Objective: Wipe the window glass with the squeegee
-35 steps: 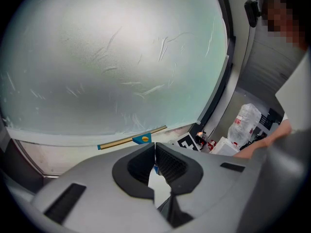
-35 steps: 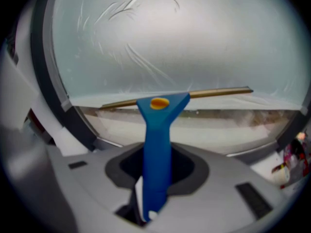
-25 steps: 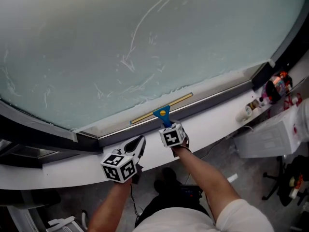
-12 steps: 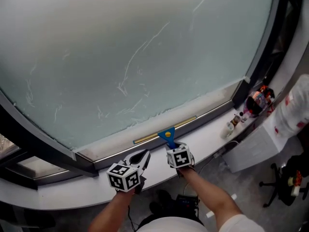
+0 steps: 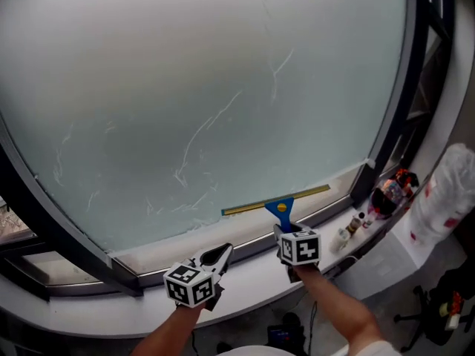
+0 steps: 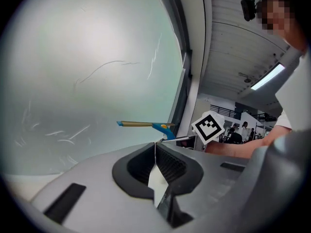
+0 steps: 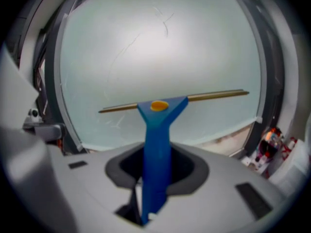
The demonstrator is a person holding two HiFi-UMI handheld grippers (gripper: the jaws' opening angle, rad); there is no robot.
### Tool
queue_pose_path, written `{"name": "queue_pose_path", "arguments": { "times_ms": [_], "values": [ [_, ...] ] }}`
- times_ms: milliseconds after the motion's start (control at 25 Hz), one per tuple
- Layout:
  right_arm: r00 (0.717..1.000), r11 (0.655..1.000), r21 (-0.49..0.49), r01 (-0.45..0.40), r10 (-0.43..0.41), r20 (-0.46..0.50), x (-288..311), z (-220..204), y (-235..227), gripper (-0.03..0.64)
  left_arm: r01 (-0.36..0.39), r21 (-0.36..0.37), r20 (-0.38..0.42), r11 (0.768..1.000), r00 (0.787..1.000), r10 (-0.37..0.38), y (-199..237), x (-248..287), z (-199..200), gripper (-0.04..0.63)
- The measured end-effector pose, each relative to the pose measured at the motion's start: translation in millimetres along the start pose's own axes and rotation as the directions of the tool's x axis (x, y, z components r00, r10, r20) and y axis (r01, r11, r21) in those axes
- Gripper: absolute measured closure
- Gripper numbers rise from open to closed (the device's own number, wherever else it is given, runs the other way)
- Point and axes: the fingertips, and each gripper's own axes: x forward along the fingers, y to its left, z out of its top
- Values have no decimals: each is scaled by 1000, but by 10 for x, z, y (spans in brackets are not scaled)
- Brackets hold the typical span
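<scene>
Sticking between clenched jaws of right gripper (image 7: 155, 168), squeegee (image 7: 159, 123); left gripper (image 6: 156, 152) closed, empty.

Squeegee (image 7: 158, 130) in tool (image 7: 156, 173), seemingly against glass (image 7: 160, 47)

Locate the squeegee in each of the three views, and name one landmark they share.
Head view: squeegee, lower centre, just above the right gripper.
Left gripper view: small, near centre.
Right gripper view: centre, handle clamped in the jaws.
Shared landmark: the streaked window glass behind it.
</scene>
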Motion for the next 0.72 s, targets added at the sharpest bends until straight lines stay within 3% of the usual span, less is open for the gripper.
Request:
{"name": "queue_pose_path", "arguments": {
  "times_ms": [240, 440, 600, 720],
  "values": [
    [992, 993, -79, -84, 91, 89, -161, 1009, -555, 488, -54, 31, 109, 998, 993, 50, -266, 712, 524, 568],
    [969, 975, -152, -164, 188, 160, -197, 1964, -908, 488, -161, 68, 216, 985, 966, 143, -333, 1142, 1187, 568],
    [950, 954, -214, -209, 250, 186, -290, 2373, -924, 488, -257, 85, 253, 963, 940, 229, -362, 1193, 1406, 568],
    [946, 948, -231, -217, 263, 189, -336, 2560, -921, 488, -292, 103, 252, 951, 932, 259, -406, 1212, 1498, 568]
  ]
}}
